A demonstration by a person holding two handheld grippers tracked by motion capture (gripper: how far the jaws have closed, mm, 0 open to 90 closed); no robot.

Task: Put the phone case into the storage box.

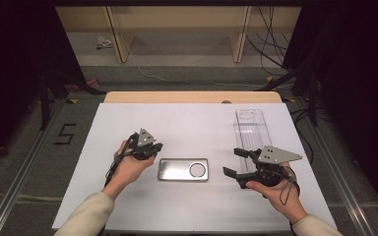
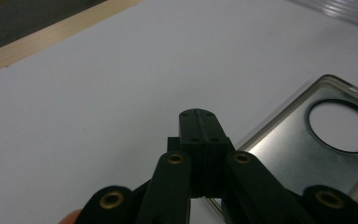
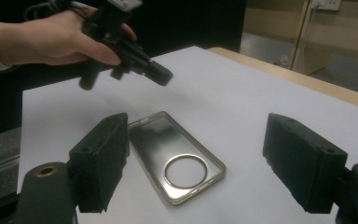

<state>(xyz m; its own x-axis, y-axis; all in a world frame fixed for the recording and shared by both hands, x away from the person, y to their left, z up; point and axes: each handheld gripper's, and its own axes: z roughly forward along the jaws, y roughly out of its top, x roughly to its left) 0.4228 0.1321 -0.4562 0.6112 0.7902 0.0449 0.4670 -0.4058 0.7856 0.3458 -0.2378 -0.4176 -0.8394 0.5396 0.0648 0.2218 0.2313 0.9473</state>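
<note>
Metal plate (image 1: 183,169), rectangular with rounded corners and a round hole near one end, lies flat on the white table (image 1: 187,123), just below the centre of the high view. In the left gripper view the same plate (image 2: 307,154) occupies the lower right of the frame, its hole toward the right edge. In the right gripper view the plate (image 3: 175,154) sits low in the centre of the frame, with the hole at its nearer end.

Left gripper (image 1: 145,144), left of centre in the high view, is held in the person's left hand (image 1: 128,169) just beside the plate's left end and clear of it. Its two black jaws are pressed together with nothing between them, as the left gripper view (image 2: 199,135) shows at bottom centre. The right gripper view shows it at upper left (image 3: 161,74), above the table and apart from the plate.

Right gripper (image 1: 235,162), right of centre in the high view, is held in the right hand (image 1: 275,191). Its jaws stand wide apart and hold nothing; in its own view (image 3: 196,163) they frame the plate from the lower left and lower right without touching it.

Clear plastic tray (image 1: 252,129), long and narrow, lies at the upper right of the table, just beyond the right gripper.
</note>
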